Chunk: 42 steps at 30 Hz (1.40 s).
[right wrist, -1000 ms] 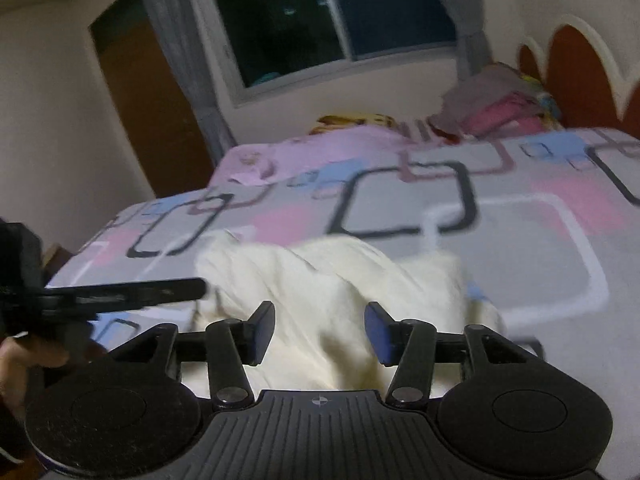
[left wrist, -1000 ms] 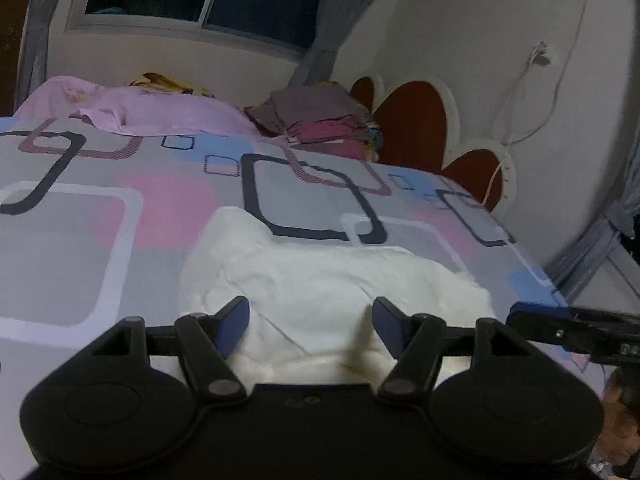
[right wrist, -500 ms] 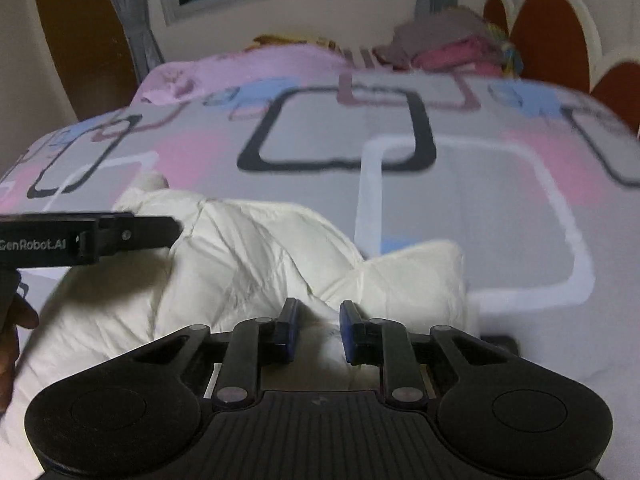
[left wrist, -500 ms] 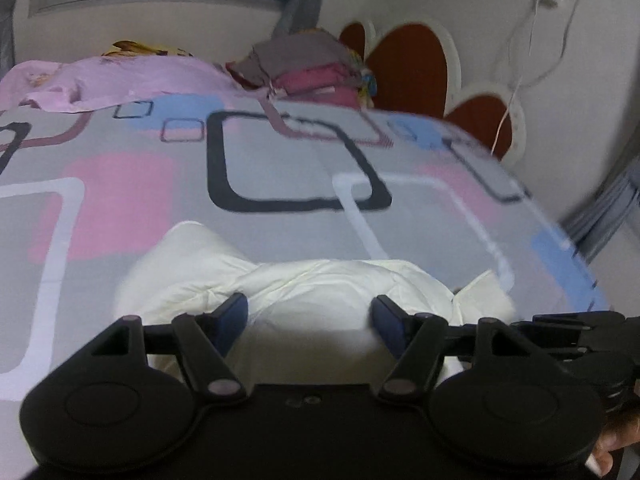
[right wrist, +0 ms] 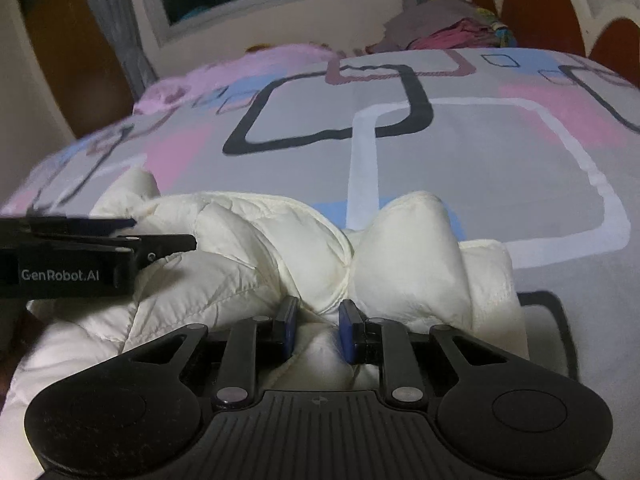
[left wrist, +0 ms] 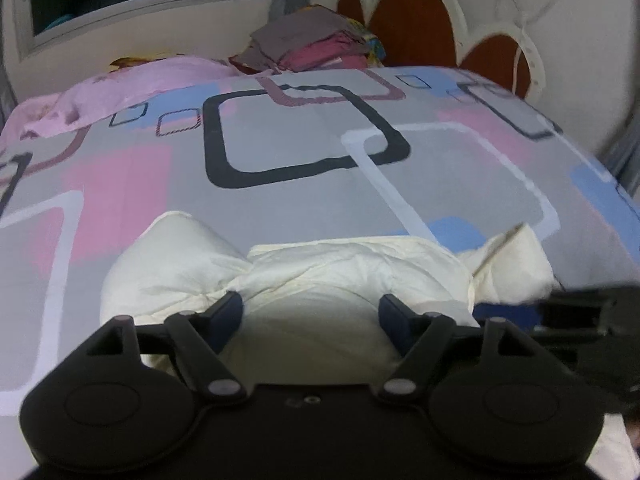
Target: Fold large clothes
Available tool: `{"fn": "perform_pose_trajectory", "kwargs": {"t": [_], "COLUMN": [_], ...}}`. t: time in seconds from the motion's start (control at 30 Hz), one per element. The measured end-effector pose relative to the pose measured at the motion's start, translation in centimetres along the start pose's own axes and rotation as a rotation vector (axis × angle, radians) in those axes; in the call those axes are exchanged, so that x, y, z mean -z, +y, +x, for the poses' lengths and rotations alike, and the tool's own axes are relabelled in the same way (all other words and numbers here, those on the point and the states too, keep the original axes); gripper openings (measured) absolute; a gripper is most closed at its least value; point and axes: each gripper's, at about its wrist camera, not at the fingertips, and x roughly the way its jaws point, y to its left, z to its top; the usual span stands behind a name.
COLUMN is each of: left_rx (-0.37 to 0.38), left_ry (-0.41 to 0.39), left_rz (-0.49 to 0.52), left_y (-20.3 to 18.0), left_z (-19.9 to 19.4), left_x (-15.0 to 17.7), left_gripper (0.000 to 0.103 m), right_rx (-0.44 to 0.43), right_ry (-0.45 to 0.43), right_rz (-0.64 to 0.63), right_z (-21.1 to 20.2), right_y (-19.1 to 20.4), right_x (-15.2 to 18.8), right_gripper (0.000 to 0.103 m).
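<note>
On the bedspread (right wrist: pixel 500 152), right hand-held gripper (right wrist: pixel 318 328) pinches cream jacket (right wrist: pixel 248 248).

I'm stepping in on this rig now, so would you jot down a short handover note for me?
Left gripper: open, fingers either side of a bulge of the cream puffer jacket, not gripping.
Right gripper: jaws nearly closed, pinching a ridge of the jacket.
Jacket lies bunched at the near edge of the bed.
Done: right grip taken; no neat fold visible.
Left: close the left gripper, spread and fold.
</note>
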Motion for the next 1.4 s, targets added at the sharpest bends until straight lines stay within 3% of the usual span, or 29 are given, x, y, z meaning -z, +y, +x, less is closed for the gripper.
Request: {"fn": "perform_pose_trajectory", "kwargs": {"t": [0.07, 0.13, 0.17, 0.2, 0.23, 0.37, 0.43, 0.63, 0.9, 0.93, 0.97, 1.0, 1.03, 1.1, 1.2, 1.4], "left_rx": [0.008, 0.049, 0.062, 0.073, 0.088, 0.14, 0.146, 0.042, 0.024, 0.029, 0.023, 0.01, 0.004, -0.015, 0.002, 0.223], "left_ry": [-0.009, -0.064, -0.097, -0.123, -0.136, -0.125, -0.084, -0.035, 0.0, -0.013, -0.033, -0.068, -0.118, -0.168, -0.131, -0.053], "left_rz": [0.002, 0.002, 0.004, 0.001, -0.002, -0.054, -0.041, 0.06, 0.056, 0.041, 0.015, -0.015, -0.037, -0.084, -0.195, -0.556], "left_y": [0.0, -0.1, -0.2, -0.2, -0.3, -0.9, -2.0, -5.2, -5.6, -5.3, -4.9, -4.2, -3.6, -1.8, 1.7, 7.8], "left_z": [-2.3, -5.8, -7.7, -9.5, -11.1, -14.4, -14.6, -12.8, -12.2, -13.0, -13.7, -14.6, -15.8, -17.2, -16.6, -13.2], "left_x": [-0.3, 0.2, 0.7, 1.4, 2.3, 6.2, 8.5, 12.8, 12.7, 12.3, 12.0, 12.0, 12.1, 12.5, 13.1, 14.4], "left_gripper": [0.074, 0.084, 0.085, 0.086, 0.084, 0.077, 0.075, 0.075, 0.077, 0.081, 0.087, 0.101, 0.103, 0.103, 0.103, 0.103], "right_rx": [0.003, -0.014, -0.017, -0.024, -0.04, -0.077, -0.078, -0.053, -0.064, -0.074, -0.078, -0.08, -0.091, -0.122, -0.17, -0.303], "right_ry": [-0.007, -0.057, -0.075, -0.088, -0.1, -0.067, -0.007, 0.094, 0.106, 0.099, 0.074, 0.009, -0.048, -0.073, -0.06, 0.017], "right_rz": [0.016, 0.009, -0.006, -0.019, -0.037, -0.077, -0.08, -0.078, -0.063, -0.047, -0.026, -0.003, 0.008, 0.074, 0.253, 0.536], "right_z": [-2.2, -5.7, -7.5, -9.3, -11.0, -15.0, -15.3, -11.9, -11.3, -12.2, -13.0, -14.5, -15.8, -17.0, -16.4, -12.5], "right_y": [-0.1, 0.0, 0.2, 0.6, 1.0, 3.3, 4.2, 4.7, 4.2, 3.8, 3.3, 2.6, 1.9, -0.1, -4.4, -10.3], "right_x": [-0.7, -0.7, -0.4, 0.0, 0.6, 4.4, 6.5, 11.3, 11.5, 11.1, 10.5, 10.3, 10.3, 10.0, 9.5, 9.6], "right_gripper": [0.022, 0.022, 0.028, 0.04, 0.044, 0.045, 0.045, 0.044, 0.045, 0.046, 0.062, 0.094, 0.103, 0.103, 0.103, 0.103]}}
